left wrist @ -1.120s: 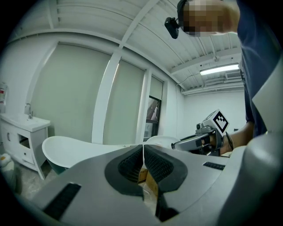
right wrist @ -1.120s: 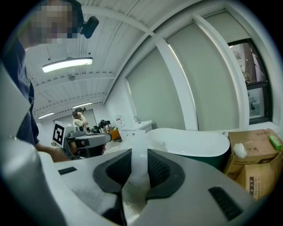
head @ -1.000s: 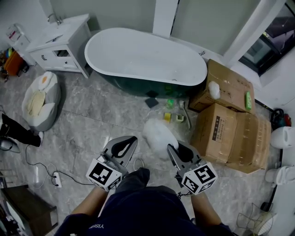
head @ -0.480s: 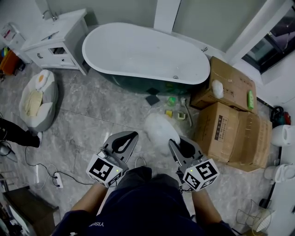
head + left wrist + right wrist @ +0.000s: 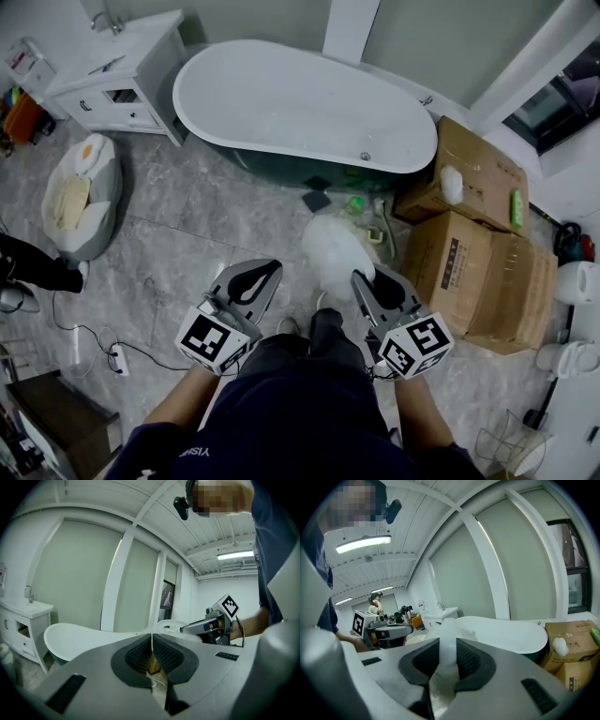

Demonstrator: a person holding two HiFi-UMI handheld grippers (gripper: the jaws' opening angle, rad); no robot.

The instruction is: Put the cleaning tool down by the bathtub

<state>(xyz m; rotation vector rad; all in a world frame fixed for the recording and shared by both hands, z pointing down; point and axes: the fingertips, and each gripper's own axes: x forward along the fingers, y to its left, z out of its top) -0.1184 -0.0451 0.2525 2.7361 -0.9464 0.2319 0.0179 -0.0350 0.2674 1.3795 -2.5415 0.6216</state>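
Note:
The cleaning tool (image 5: 336,247) is a white fluffy head on a pale handle (image 5: 446,654). It hangs over the grey floor, just short of the white bathtub (image 5: 234,124) with its dark green outer wall. My right gripper (image 5: 362,280) is shut on that handle, which stands up between its ribbed pads in the right gripper view. My left gripper (image 5: 262,273) is beside it on the left, shut with nothing held; its pads meet in the left gripper view (image 5: 151,638). The tub (image 5: 511,633) lies straight ahead of both grippers.
Cardboard boxes (image 5: 473,253) stand right of the tub's end. Small green and yellow items (image 5: 357,205) and a dark pad (image 5: 316,200) lie on the floor by the tub. A white vanity (image 5: 120,77) and a cushion (image 5: 80,199) are at left, a cable with a power strip (image 5: 115,357) lower left.
Both grippers have moved forward towards the tub, the right one carrying the cleaning tool. The fluffy head now hangs close to the small items on the floor by the tub.

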